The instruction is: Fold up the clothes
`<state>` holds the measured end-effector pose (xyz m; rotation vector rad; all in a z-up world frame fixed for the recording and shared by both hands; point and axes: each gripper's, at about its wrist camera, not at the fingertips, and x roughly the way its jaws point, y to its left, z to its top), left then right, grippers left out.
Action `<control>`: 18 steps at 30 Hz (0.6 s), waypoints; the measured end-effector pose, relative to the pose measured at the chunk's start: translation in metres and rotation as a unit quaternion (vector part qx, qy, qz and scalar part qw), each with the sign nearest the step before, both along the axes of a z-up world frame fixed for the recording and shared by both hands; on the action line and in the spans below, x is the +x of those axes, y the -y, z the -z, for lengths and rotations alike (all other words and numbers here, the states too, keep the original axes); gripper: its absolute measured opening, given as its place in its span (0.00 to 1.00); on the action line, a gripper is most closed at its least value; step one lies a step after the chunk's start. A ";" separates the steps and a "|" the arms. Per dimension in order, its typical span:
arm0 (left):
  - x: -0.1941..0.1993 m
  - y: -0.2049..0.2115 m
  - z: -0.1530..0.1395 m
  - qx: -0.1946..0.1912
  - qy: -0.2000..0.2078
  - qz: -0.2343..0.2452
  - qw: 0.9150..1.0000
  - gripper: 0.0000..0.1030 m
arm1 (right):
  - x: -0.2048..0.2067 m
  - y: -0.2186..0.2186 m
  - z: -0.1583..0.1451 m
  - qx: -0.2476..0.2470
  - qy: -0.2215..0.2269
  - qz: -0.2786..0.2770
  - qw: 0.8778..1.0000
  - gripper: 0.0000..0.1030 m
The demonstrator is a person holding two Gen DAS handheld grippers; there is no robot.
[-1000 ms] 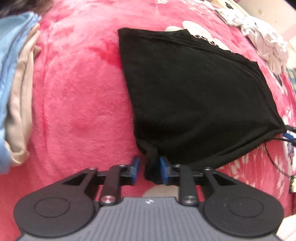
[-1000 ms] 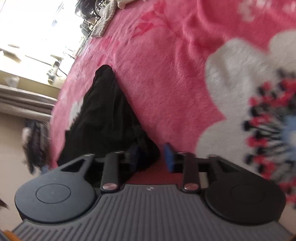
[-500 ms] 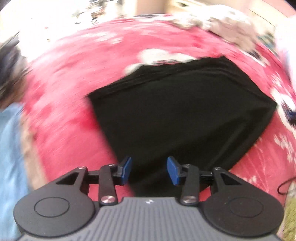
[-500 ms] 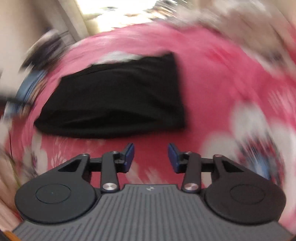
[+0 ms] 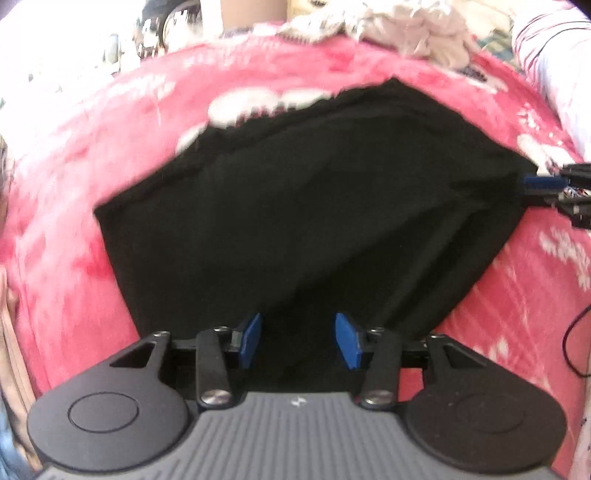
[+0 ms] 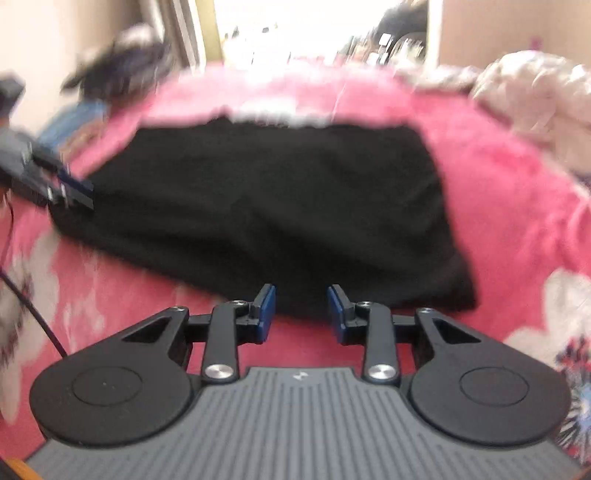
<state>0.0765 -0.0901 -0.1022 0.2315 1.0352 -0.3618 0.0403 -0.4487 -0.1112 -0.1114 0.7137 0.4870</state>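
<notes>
As both grippers hovered, a black garment (image 5: 306,214) lay flat on the pink blanket (image 5: 74,155).
Left gripper (image 5: 298,341) was opening, right gripper (image 6: 300,312) closing; neither held cloth.

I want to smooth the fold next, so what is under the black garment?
The black garment lies flat on the pink floral blanket. Blanket shows all around it; anything beneath the cloth itself is covered and cannot be seen.

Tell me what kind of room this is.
Probably a bedroom: a black garment lies spread on a pink flowered fleece blanket, apparently over a bed, with more pale clothes heaped at its far edge.
</notes>
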 end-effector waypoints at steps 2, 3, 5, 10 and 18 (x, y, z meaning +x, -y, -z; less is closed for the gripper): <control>0.009 0.008 0.000 -0.004 0.002 -0.004 1.000 0.51 | 0.010 0.002 -0.004 -0.007 0.030 0.026 0.999 0.27; 0.013 0.011 0.001 -0.003 0.001 -0.007 1.000 0.51 | 0.016 0.003 -0.002 -0.011 0.033 0.037 0.999 0.25; 0.019 0.015 0.006 0.000 -0.004 -0.019 1.000 0.51 | 0.020 0.012 0.015 -0.027 0.006 0.058 0.998 0.24; 0.025 0.020 0.012 -0.013 0.000 -0.061 0.998 0.51 | 0.002 0.040 0.030 -0.004 -0.024 0.099 0.995 0.22; 0.049 0.036 0.009 -0.004 0.022 -0.062 0.998 0.51 | 0.032 0.046 0.031 -0.010 -0.011 0.122 0.992 0.18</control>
